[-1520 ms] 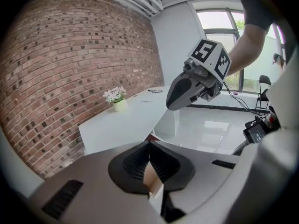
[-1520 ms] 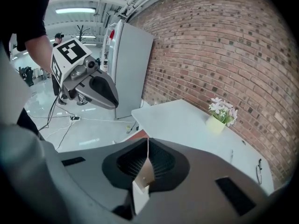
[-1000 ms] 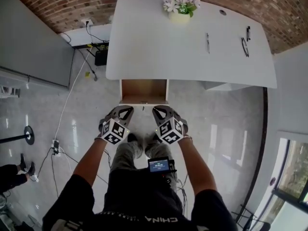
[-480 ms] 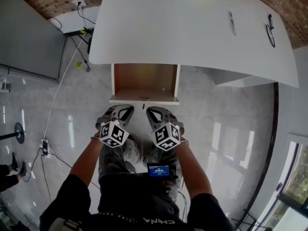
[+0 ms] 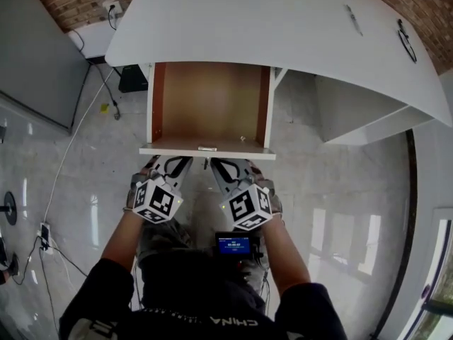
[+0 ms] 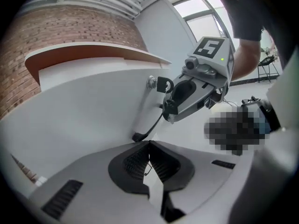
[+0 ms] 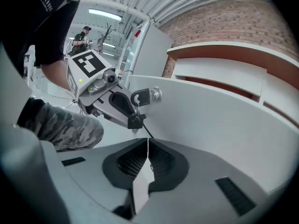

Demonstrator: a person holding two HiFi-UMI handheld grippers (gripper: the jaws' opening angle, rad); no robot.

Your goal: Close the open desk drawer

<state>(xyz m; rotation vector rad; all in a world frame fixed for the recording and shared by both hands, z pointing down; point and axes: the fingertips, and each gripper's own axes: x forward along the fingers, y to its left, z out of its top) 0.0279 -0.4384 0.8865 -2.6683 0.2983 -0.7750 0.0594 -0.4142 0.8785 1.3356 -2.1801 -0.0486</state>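
Observation:
Under the white desk top [image 5: 283, 27] the drawer [image 5: 209, 101] stands pulled out, brown inside and empty apart from a small speck. Its white front panel [image 5: 205, 149] faces me and carries a lock with a key [image 6: 159, 84] [image 7: 145, 96]. My left gripper [image 5: 177, 163] [image 6: 149, 143] is shut, with its tips right at the panel, left of the lock. On the other side of the lock my right gripper [image 5: 216, 165] [image 7: 147, 140] is also shut and empty. Whether either one touches the panel, I cannot tell.
Polished grey floor lies all round. Cables [image 5: 64, 168] and a power strip [image 5: 44, 236] trail at the left beside a grey panel [image 5: 35, 55]. A black box [image 5: 132, 78] sits under the desk's left end. Pens [image 5: 352, 16] lie on the desk top.
I have come closer to the desk, so the drawer looks much larger. Both grippers moved forward from well short of the drawer to right against its front panel.

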